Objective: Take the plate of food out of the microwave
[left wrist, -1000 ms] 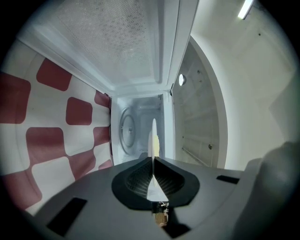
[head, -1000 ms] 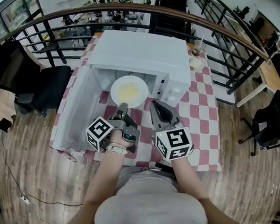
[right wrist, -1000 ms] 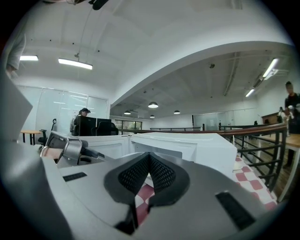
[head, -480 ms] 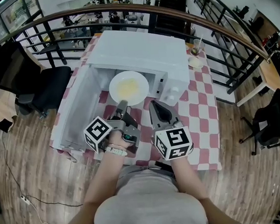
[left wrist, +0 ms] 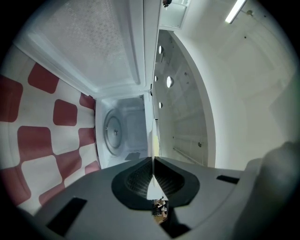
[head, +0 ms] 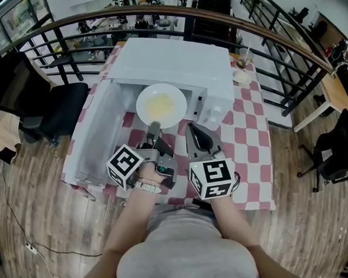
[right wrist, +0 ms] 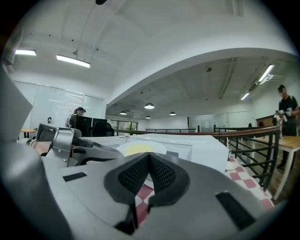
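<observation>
Left gripper is clamped on the near rim of the plate, which hangs level at the mouth of the open microwave. It looks stiff, slick and breakable, and a one-sided rim hold could let it tip. Yellow food sits mid-plate; the cavity holds only its turntable. Right gripper is closed on nothing

Microwave: white, inside and out.
Plate: white; food pale yellow.
Tablecloth: red-and-white checks.
Left gripper, right gripper: grey bodies, black meshed pads, white cubes with black square markers.
Floor: brown wood planks.
Railing: black bars, brown top rail.
Chair: black.
</observation>
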Tool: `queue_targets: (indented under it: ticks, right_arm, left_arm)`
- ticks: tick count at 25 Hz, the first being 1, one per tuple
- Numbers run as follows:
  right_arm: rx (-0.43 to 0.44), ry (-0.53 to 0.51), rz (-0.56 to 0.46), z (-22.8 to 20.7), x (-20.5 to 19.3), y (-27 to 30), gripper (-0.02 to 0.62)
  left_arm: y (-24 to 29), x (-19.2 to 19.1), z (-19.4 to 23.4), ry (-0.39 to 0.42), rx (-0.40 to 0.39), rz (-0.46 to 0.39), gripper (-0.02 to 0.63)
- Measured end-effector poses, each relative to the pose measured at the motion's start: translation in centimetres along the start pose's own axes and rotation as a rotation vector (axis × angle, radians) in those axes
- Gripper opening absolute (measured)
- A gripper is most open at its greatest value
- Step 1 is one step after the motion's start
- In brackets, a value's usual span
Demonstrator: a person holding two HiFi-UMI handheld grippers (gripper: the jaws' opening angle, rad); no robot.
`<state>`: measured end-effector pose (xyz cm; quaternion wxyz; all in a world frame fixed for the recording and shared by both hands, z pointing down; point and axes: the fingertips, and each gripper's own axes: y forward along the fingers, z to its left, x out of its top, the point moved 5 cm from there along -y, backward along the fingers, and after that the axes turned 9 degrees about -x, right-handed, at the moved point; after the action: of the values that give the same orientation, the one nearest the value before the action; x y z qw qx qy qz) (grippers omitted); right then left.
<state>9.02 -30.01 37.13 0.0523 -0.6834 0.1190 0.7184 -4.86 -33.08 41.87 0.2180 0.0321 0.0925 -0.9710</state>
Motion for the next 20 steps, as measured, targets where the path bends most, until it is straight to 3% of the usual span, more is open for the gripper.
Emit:
queue_targets:
  ticks: [20]
  right_arm:
    - [0.003,-0.005,-0.015,0.06,0.15,0.04,0.025]
  left_arm:
    - [0.30,0.05,-0.50,0.010,-0.027,0.015,0.014]
